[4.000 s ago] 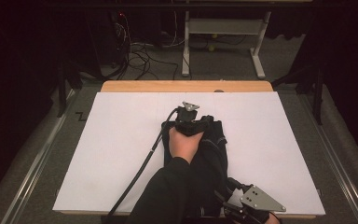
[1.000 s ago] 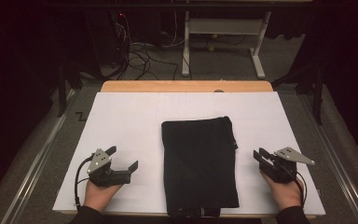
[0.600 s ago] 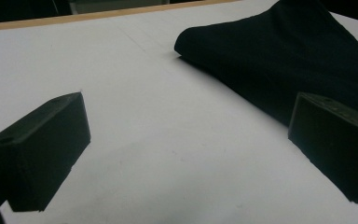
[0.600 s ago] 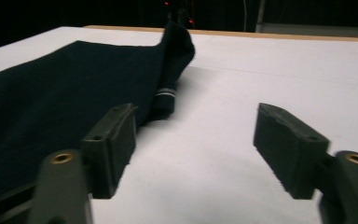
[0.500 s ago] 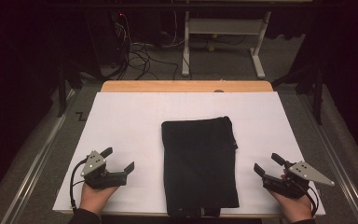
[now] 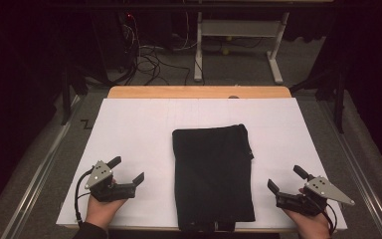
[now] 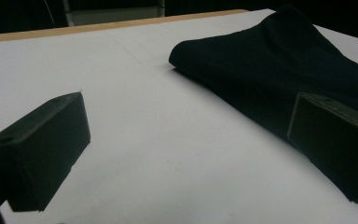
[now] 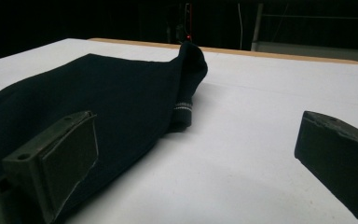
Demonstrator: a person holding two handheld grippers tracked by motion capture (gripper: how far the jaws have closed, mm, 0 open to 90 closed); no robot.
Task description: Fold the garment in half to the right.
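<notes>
we see the cloth [image 6: 213,177] lying folded flat on the white sheet [image 6: 144,124], in the middle of the table [image 6: 199,92], its near edge at the sheet's front edge. our left gripper [image 6: 127,170] rests low on the sheet to the left of the cloth, jaws spread with nothing between them, apart from the cloth. our right gripper [image 6: 286,179] sits to the right of the cloth, near its lower corner; its jaws have just been opening and now stand wide, with only bare sheet between them. in the right gripper view a striped tag [image 8: 183,108] shows at the cloth's far corner.
</notes>
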